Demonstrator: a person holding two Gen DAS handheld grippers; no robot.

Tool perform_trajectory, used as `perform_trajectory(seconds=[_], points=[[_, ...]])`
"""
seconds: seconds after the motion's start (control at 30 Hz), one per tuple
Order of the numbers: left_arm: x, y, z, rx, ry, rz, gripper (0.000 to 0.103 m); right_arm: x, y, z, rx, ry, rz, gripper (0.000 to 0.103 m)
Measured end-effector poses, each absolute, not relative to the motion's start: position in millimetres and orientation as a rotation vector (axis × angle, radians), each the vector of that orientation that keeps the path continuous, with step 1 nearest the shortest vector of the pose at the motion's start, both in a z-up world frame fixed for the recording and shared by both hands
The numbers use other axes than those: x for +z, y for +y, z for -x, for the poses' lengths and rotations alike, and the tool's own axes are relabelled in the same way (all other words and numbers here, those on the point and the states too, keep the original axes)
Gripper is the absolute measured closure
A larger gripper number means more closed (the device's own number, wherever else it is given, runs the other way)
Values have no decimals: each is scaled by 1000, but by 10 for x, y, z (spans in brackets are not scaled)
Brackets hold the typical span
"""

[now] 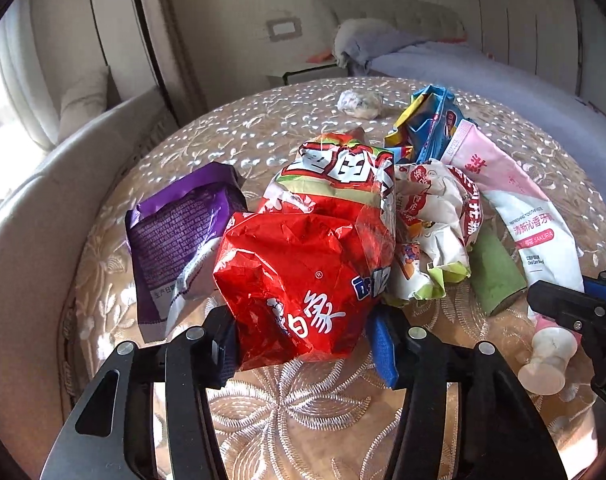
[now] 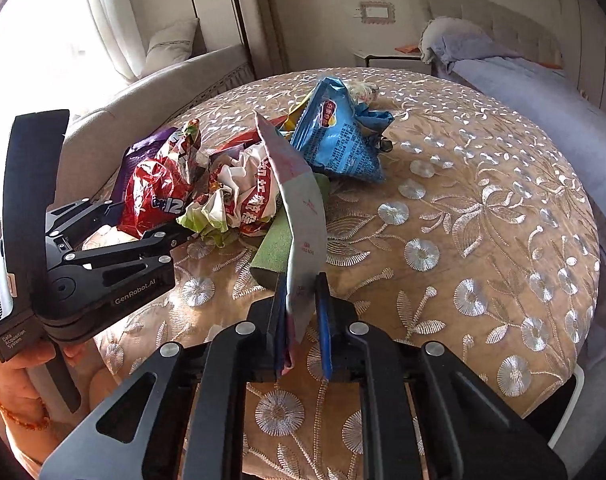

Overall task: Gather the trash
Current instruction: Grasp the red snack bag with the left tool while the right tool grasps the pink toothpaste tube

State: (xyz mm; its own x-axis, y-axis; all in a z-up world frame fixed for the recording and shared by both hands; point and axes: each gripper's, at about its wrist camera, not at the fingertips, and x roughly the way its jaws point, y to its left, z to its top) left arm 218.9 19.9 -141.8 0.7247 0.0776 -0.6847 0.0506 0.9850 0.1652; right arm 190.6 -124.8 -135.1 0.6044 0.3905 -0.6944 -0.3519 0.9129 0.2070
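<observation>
A pile of trash lies on a round table under an embroidered cloth [image 1: 287,400]. My left gripper [image 1: 303,344] is shut on the near end of a crumpled red snack bag [image 1: 303,264], its pads pressing both sides. My right gripper [image 2: 301,320] is shut on a pink-and-white toothpaste tube [image 2: 303,208], seen edge-on and rising from the jaws. In the left wrist view the same tube [image 1: 515,200] lies at the right, with the right gripper [image 1: 563,312] at its cap end.
A purple wrapper [image 1: 179,232], a crumpled white wrapper [image 1: 431,216], a green block [image 1: 497,276], a blue chip bag [image 2: 339,136] and a paper ball [image 1: 361,104] surround the held items. A sofa [image 1: 43,220] stands left of the table, a bed [image 1: 503,76] behind.
</observation>
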Motion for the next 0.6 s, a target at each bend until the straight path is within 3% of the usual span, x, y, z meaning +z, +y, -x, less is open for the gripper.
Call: perform_trajectory(seconds=[0.27,0.6], points=[[-1295,346,-1834,56,723,-25,52,-1487,-1797,-2030,561,874,-449,95],[-908,-212,-1572,-33,631,-84,52,-993,-2342,-1666,502,669,-435,95]])
